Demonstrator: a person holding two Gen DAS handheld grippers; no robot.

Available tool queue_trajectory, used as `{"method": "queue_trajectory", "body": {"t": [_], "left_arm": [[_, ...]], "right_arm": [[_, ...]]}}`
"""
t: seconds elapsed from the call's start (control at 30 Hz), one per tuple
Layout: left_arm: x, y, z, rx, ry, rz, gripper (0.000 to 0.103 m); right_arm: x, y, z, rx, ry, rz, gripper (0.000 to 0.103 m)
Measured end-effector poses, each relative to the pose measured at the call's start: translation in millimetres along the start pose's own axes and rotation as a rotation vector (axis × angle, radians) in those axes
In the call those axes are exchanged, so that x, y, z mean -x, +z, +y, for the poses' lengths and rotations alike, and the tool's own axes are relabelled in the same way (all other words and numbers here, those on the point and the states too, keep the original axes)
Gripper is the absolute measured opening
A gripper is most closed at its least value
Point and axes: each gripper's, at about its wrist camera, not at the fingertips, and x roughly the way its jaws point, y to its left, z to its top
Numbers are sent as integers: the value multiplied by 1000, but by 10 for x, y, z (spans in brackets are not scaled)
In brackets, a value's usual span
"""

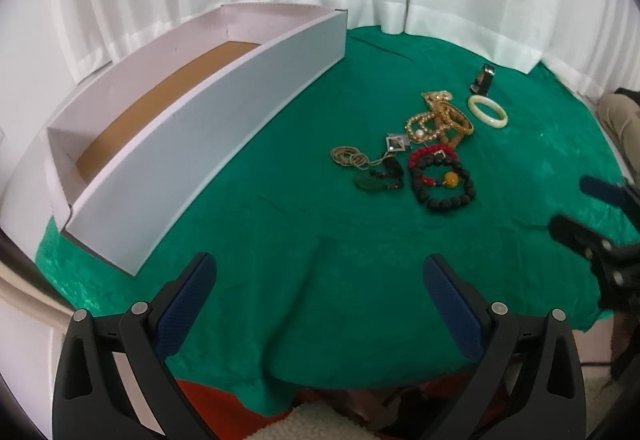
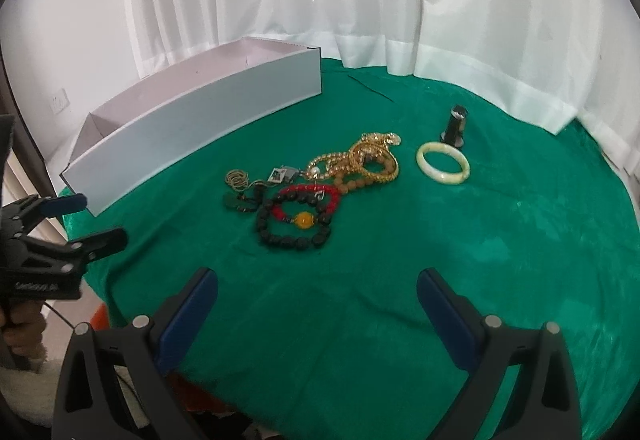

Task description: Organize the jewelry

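Jewelry heap (image 2: 316, 183) mid-cloth on green tablecloth (image 2: 500, 260), straight ahead of right gripper (image 2: 318, 304), right-forward of left gripper (image 1: 320, 290); right nearer; both spread wide, empty; white box (image 2: 192, 135) along far-left edge.

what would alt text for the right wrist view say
A pile of jewelry lies on a green cloth, with a black bead bracelet nearest and a pale jade bangle apart to the right. A long white box sits behind left. The right gripper is open and empty; the left gripper is at the left edge.
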Motion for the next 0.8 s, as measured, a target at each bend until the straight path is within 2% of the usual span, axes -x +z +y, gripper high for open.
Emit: {"method": "queue_trajectory", "body": {"t": [0.27,0.33,0.37,0.4,0.53,0.6,0.8], "left_arm": [[-46,2,29,4,5,7,103],[-55,0,37,6,7,7,103],[-59,0,41,6,8,8,103],[-63,-1,45,7,8,9,103],[-88,-7,75,12,12,17,103],[-111,-11,86,15,14,24,103],[-173,-12,84,17,17,42,103]], "right_arm": [[-478,233,-125,16,27,29,101],[-640,263,-146,19,45,54,88],[-737,281,-161,15,62,73,71],[-819,293,-171,10,71,89,61],[-1068,329,-215,1,88,126,56],[-1182,338,-227,6,91,153,42],[-1314,336,-198,33,118,181,41]]}}
